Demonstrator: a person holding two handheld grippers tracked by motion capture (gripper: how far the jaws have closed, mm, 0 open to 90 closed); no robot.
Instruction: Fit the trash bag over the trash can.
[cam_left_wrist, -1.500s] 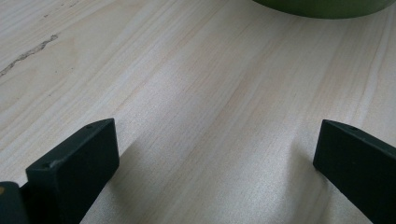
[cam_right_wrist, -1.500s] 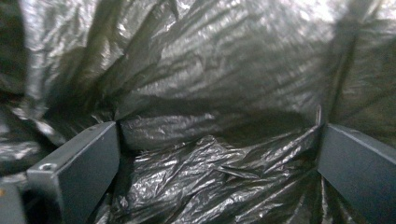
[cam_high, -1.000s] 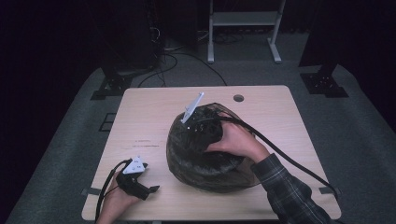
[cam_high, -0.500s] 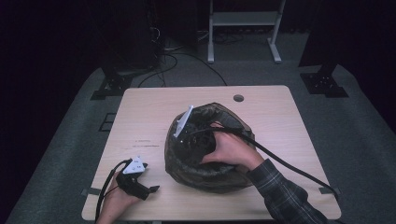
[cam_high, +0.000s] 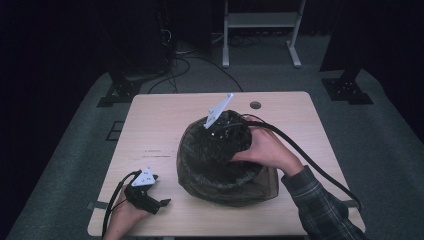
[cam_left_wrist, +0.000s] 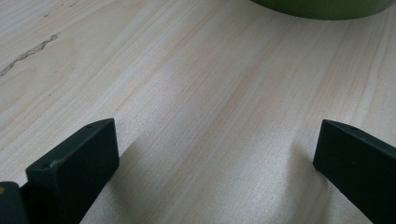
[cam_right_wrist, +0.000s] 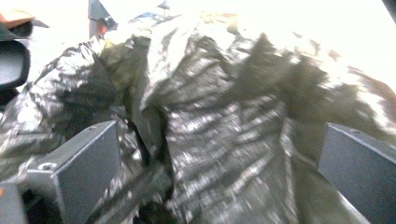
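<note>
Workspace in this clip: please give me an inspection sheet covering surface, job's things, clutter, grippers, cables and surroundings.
Surface: light wooden table, with a dark scratch mark left of centre.
Job's things: dark crinkled plastic bag lining a round green bin, mid-table.
Clutter: nothing seen; a small round grommet hole sits near the far edge.
Grippers: left gripper open, low over bare wood at the near left corner; right gripper open, pushed into the bag.
Cables: thick black cable trails from the right gripper; loose cords on the floor beyond.
Surroundings: grey carpet, black stand feet, white metal frame.
</note>
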